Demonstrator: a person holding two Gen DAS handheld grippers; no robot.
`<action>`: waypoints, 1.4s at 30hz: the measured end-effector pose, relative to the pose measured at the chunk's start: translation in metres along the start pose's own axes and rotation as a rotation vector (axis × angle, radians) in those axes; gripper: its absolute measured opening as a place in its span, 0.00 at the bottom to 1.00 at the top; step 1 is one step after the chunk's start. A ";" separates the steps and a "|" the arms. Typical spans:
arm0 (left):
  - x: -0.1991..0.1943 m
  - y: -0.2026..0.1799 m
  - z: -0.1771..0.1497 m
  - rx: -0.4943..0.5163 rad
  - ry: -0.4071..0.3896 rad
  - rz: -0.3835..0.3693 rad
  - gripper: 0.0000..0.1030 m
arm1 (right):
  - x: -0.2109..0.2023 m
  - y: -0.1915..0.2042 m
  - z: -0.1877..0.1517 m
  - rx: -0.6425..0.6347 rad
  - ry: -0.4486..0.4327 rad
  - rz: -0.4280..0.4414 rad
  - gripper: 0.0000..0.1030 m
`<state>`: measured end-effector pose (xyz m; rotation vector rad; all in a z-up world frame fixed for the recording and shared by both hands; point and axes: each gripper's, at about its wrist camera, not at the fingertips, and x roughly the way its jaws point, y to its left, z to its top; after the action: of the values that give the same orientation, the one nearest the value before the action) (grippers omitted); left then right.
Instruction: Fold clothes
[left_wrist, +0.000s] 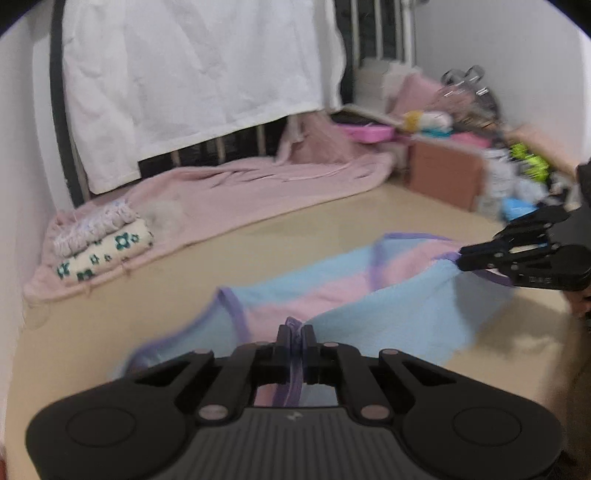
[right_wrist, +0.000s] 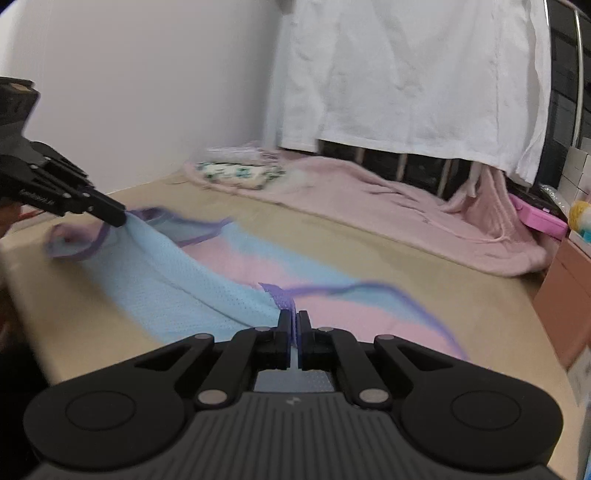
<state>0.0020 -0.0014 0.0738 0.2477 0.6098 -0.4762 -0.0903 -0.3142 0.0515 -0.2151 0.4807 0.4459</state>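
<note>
Nearest the lens, the left tongs (left_wrist: 294, 332) are clenched on a purple-bound edge of the mesh top (left_wrist: 388, 321), and the right tongs (right_wrist: 293, 321) are clamped on another bound edge of it. The top hangs slack between them, partly lifted, its far part lying on the beige bed surface (left_wrist: 258, 240). The fabric is thin, perforated, pastel blue and pink, limp and slippery-looking. Each grip looks to be a narrow bite on the trim; uneven pulling could slip a hem free or drag the lower layer askew, spoiling the fold.
</note>
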 end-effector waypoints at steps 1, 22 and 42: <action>0.005 0.003 0.000 -0.010 0.010 0.015 0.10 | 0.001 -0.008 0.003 0.005 -0.002 -0.010 0.19; -0.125 0.075 -0.120 -0.033 -0.076 0.107 0.49 | -0.011 -0.055 -0.026 0.168 0.020 -0.127 0.22; -0.072 0.140 -0.120 -0.297 0.012 0.100 0.14 | 0.059 0.049 0.011 0.096 0.039 0.056 0.30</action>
<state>-0.0388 0.1883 0.0331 -0.0017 0.6681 -0.2833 -0.0618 -0.2467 0.0277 -0.1182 0.5459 0.4729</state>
